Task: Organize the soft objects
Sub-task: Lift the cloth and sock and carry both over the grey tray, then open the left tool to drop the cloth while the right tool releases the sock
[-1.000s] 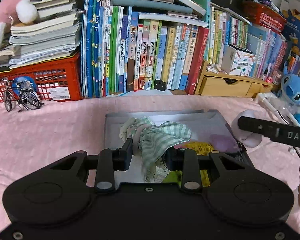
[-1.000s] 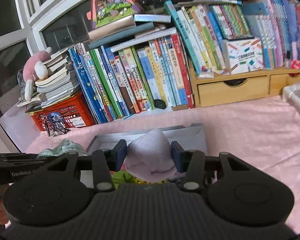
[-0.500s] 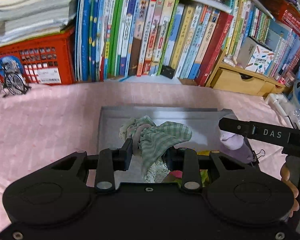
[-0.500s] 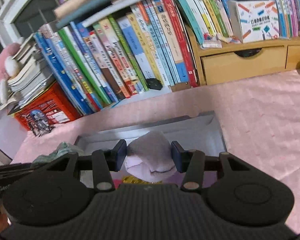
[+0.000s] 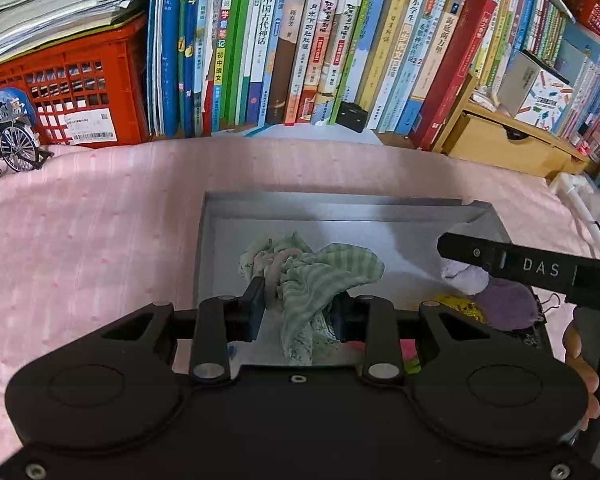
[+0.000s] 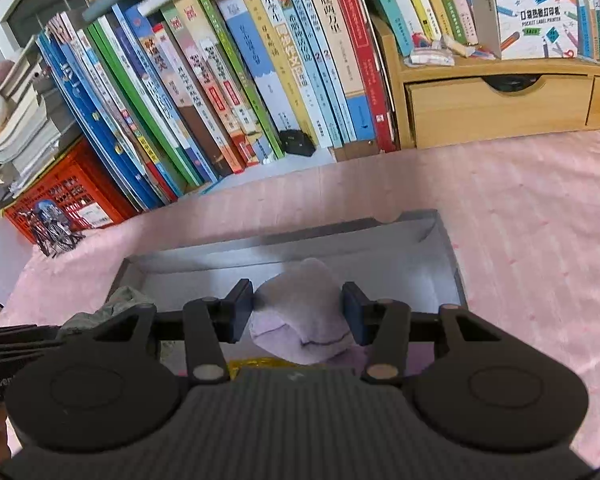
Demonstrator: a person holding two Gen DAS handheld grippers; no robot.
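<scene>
A grey open box [image 5: 340, 210] lies on the pink cloth. My left gripper [image 5: 298, 312] is shut on a green striped cloth [image 5: 320, 276] bunched with a floral one, held over the box's left half. My right gripper [image 6: 298, 312] is shut on a pale lilac soft item [image 6: 300, 312] over the box [image 6: 448, 248], and shows from the side in the left wrist view as a black bar [image 5: 532, 270] with the lilac item [image 5: 464, 278] under it. A purple soft item [image 5: 508, 304] and a yellow one [image 5: 460, 306] lie in the box's near right part.
A row of upright books [image 5: 320, 40] lines the back. At the left stand a red crate [image 5: 64, 84] with stacked books and a small model bicycle [image 5: 14, 144]. A wooden drawer unit [image 6: 496, 108] is at the right. A hand [image 5: 580, 356] grips the right tool.
Both grippers have come forward and down over the box with their cloths still gripped. The books and crate now loom larger and higher in both views.
</scene>
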